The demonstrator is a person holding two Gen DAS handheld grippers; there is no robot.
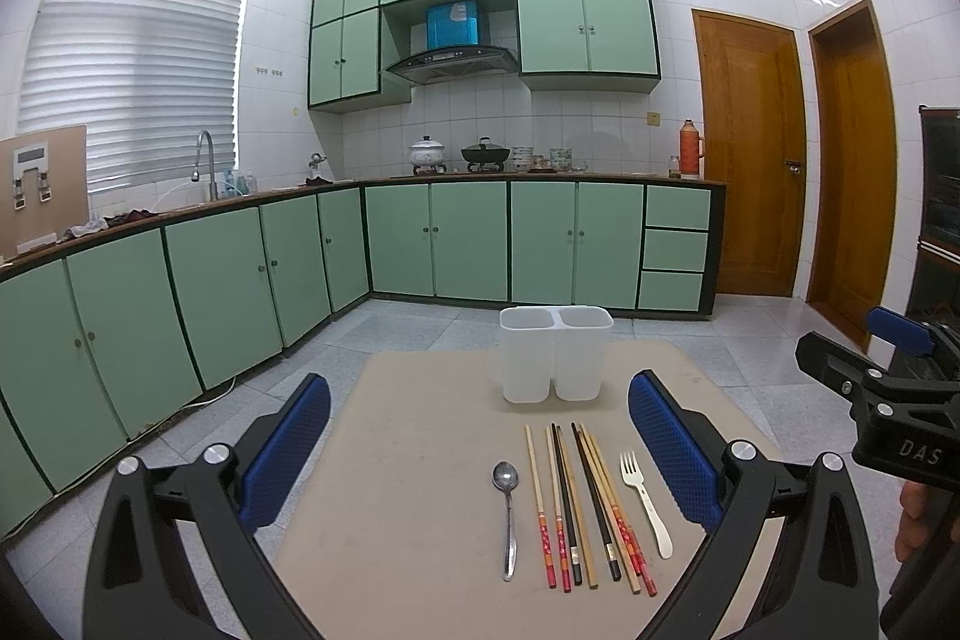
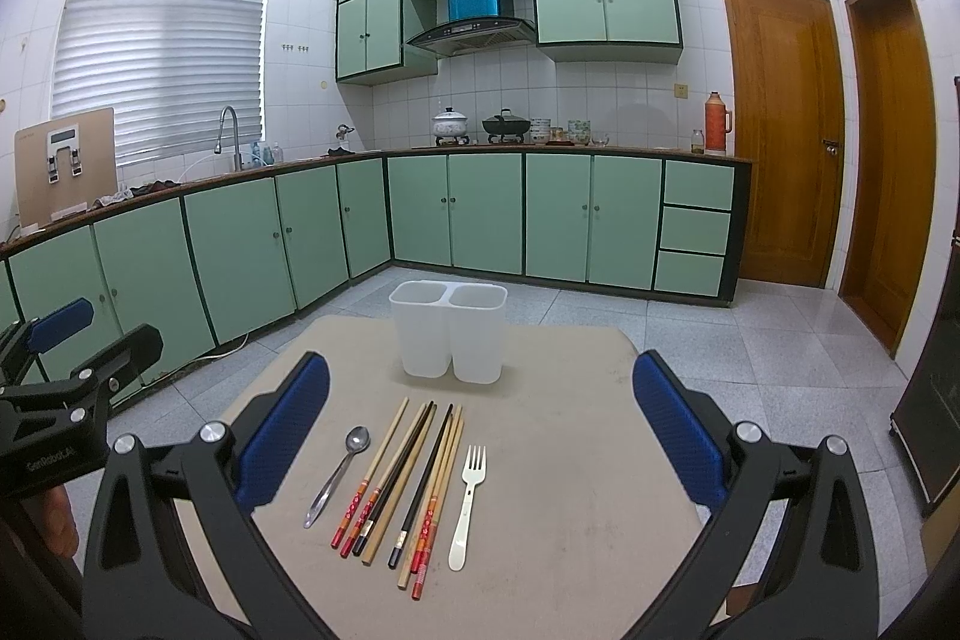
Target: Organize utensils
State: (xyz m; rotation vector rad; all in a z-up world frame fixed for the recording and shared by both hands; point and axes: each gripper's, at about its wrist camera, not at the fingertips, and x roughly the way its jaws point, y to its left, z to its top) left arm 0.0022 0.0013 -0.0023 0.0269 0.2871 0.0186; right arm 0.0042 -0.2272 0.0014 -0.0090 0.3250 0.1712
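A white two-compartment utensil holder [image 1: 555, 353] [image 2: 448, 336] stands empty at the far side of a beige table [image 1: 420, 460] [image 2: 570, 430]. In front of it lie a metal spoon [image 1: 507, 514] [image 2: 339, 472], several chopsticks [image 1: 585, 508] [image 2: 402, 484] in a row, and a white fork [image 1: 645, 502] [image 2: 468, 502]. My left gripper [image 1: 479, 451] is open and empty, above the table's near edge. My right gripper [image 2: 481, 436] is open and empty, also above the utensils. Each gripper shows at the edge of the other's view.
Green kitchen cabinets [image 1: 438, 238] and a counter with pots and a sink run along the far and left walls. Two wooden doors [image 1: 750, 154] are at the right. Tiled floor surrounds the table.
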